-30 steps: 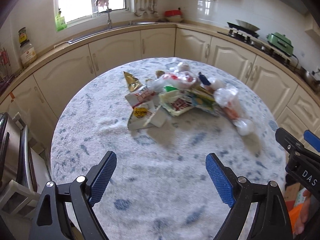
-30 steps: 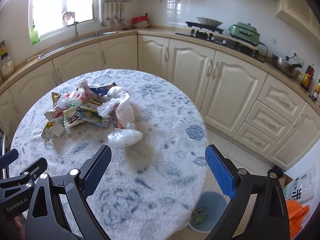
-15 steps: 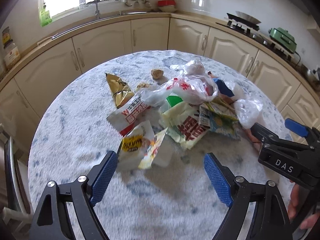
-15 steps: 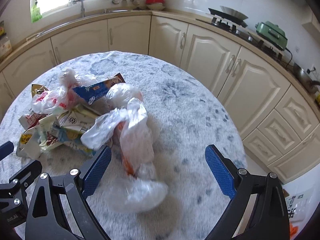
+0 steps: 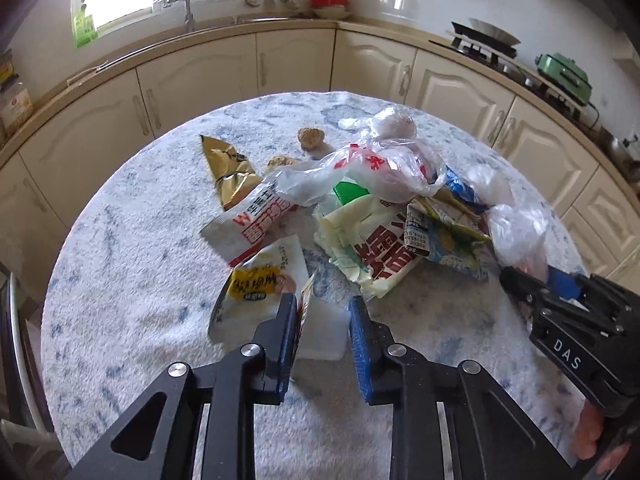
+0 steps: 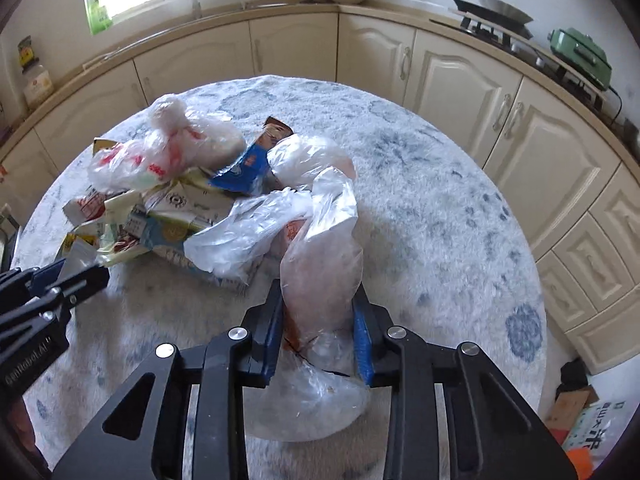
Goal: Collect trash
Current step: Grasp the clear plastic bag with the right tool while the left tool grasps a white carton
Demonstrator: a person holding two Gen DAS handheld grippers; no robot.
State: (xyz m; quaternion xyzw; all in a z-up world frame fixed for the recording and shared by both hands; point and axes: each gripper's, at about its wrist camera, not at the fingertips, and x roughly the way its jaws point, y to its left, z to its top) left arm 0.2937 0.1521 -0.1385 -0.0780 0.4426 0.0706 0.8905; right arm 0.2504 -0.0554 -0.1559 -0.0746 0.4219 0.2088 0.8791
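Two pieces of the trash heap (image 5: pixel 372 216) sit between our jaws, and the heap itself lies on the middle and far part of the round bench (image 5: pixel 132 280). At the heap's near edge our left gripper (image 5: pixel 324 316) has its jaws closed in around the white snack packet (image 5: pixel 320 332) with the yellow label; the left pad touches the packet's flap, while we cannot tell whether the right pad presses its side. On the heap's right flank our right gripper (image 6: pixel 318 312) is clamped on the clear plastic bag (image 6: pixel 324 264), whose neck bulges up between the blue pads and whose tail lies crumpled on the bench under the jaws.

Open bench runs to the right of the bag as far as the rim, and a bare strip lies along the near edge and the left side of the heap. Just behind the packet rest a red-and-white wrapper (image 5: pixel 260 220) and a gold foil wrapper (image 5: pixel 228 168). Another plastic bag with red print (image 6: pixel 168 152) is piled over a blue wrapper (image 6: pixel 244 168), touching the bag we hold. Cream cabinets (image 6: pixel 452 80) curve round beyond the bench, well apart from it.
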